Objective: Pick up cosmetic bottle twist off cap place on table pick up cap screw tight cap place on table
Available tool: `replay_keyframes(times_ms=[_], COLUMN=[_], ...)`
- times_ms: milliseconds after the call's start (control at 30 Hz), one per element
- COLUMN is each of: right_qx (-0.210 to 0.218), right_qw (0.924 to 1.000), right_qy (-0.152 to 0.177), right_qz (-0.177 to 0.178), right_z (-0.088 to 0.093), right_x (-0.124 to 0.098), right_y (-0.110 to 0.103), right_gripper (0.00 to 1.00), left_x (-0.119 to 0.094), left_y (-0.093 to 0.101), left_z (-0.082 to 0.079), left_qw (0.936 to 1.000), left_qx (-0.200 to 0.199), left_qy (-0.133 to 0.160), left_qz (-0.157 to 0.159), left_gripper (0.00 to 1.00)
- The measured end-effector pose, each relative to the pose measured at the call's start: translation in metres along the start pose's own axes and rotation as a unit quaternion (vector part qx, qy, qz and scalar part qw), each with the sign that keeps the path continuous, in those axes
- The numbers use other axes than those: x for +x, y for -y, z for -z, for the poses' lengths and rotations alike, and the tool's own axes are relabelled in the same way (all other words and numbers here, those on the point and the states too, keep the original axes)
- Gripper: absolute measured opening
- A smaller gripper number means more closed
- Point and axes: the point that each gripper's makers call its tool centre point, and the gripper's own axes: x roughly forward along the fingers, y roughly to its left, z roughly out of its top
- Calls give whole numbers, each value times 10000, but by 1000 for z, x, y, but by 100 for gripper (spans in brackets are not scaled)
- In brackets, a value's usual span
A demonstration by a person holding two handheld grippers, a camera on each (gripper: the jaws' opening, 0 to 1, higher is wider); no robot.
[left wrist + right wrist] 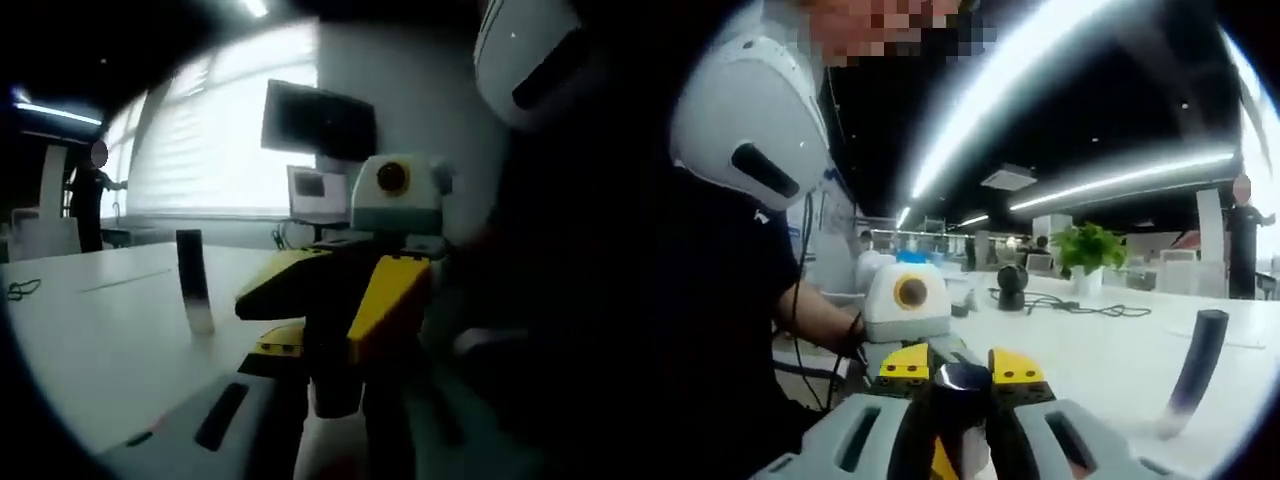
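**Above the near table edge: the cap twist is in hand**

In the left gripper view, the left gripper (300,430) appears clenched on a pale bottle (330,447) low in the frame. The right gripper (345,300) comes in from the right, facing it, its yellow jaws closed around the dark cap (335,385). A second dark-topped tube (193,280) stands alone farther left on the table (100,340).

In the right gripper view, the grey jaws grasp the shiny cap between them. The forearm (818,318) is bent in toward the left gripper.

I judge this a twisting step; off or on, I cannot tell. The next move calls for turning the cap while the bottle is held steady.
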Motion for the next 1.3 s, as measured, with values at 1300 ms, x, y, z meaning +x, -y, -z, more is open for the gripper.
replay_keyframes(times_ms=[1300], right_qx=[149], right_qw=[9709], right_qy=[-107], right_qz=[-2389], right_z=[-7], right_x=[-8], right_y=[-43], right_gripper=[13], left_x=[-6], left_y=[32], left_z=[-12], left_qw=[9938], left_qx=[-441], left_qy=[199], left_qz=[1005], left_gripper=[10])
